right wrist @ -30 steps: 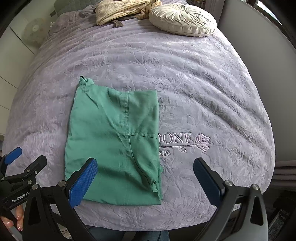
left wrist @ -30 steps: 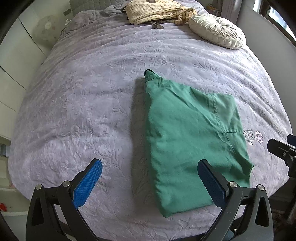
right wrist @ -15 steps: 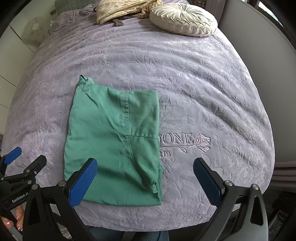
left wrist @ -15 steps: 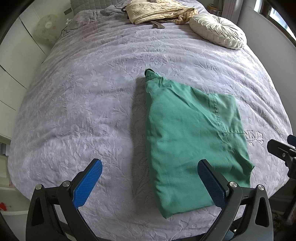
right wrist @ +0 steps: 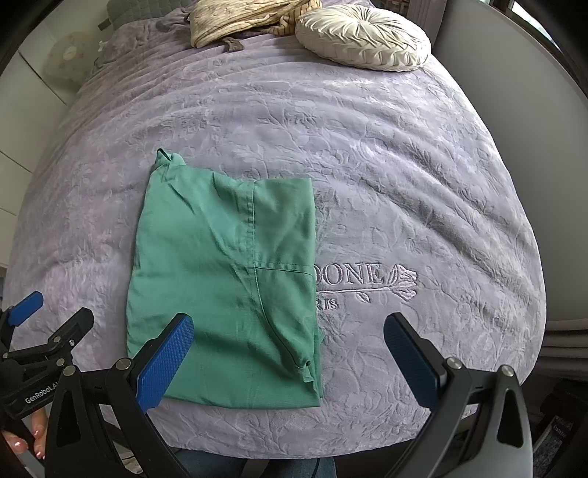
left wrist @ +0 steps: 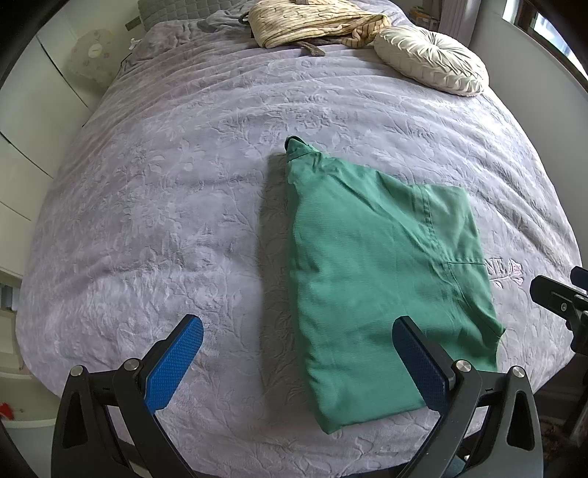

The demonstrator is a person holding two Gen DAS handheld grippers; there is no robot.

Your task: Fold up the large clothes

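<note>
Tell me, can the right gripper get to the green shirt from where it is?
Probably yes. The right gripper is open and empty, and the green shirt lies flat on the bed just ahead, with nothing between them.

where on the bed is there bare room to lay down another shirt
The widest bare patch of the bedspread lies left of the folded green garment, running to the bed's left edge. Another lies between the garment and the round cushion. It is crowded at the head, with the cushion and the beige heap of clothes.
</note>
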